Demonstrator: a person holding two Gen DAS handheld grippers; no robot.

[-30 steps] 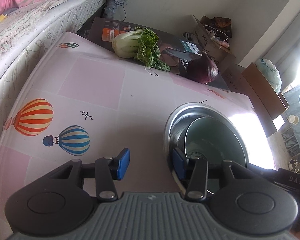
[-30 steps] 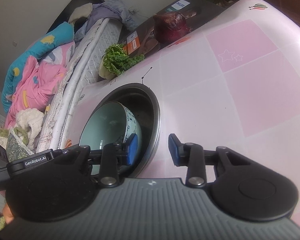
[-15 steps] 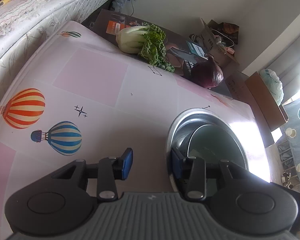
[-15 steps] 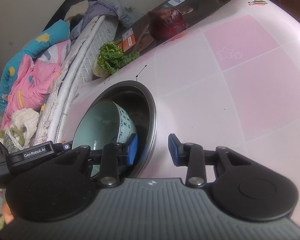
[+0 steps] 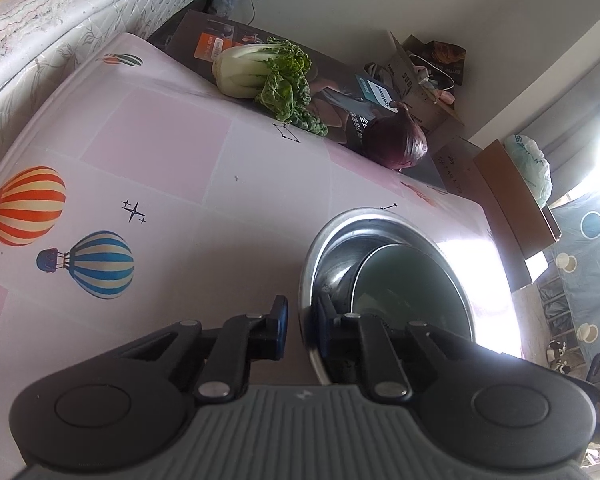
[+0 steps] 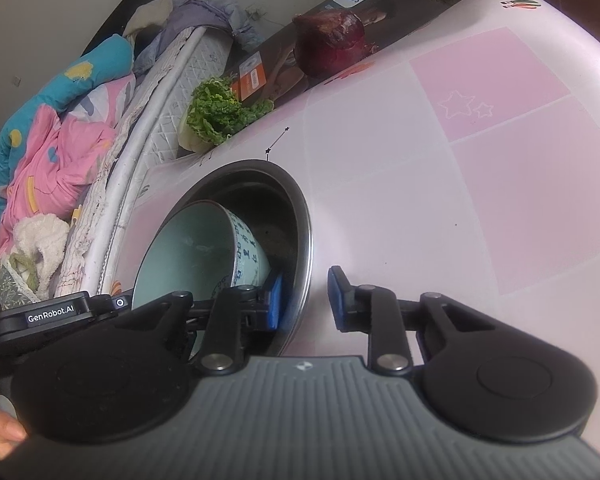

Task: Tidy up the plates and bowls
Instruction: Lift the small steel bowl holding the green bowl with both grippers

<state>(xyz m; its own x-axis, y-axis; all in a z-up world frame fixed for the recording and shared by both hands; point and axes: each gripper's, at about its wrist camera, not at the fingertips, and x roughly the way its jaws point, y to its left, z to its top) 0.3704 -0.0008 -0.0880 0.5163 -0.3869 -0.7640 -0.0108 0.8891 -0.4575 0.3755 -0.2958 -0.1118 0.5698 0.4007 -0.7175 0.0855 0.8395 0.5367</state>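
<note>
Two grippers meet at one big metal bowl (image 5: 384, 236) on the pink table (image 5: 172, 160). The left gripper (image 5: 302, 322) has just been closing, and its jaws now pinch the bowl's rim. The right gripper (image 6: 306, 298) has been closing too, with the rim between its jaws, one inside and one outside. A pale green bowl (image 6: 196, 256) sits inside, just past the jaws.

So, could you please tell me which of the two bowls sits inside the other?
The pale green china bowl with blue marks outside sits, tilted, inside the larger steel bowl, which stands on the table.
</note>
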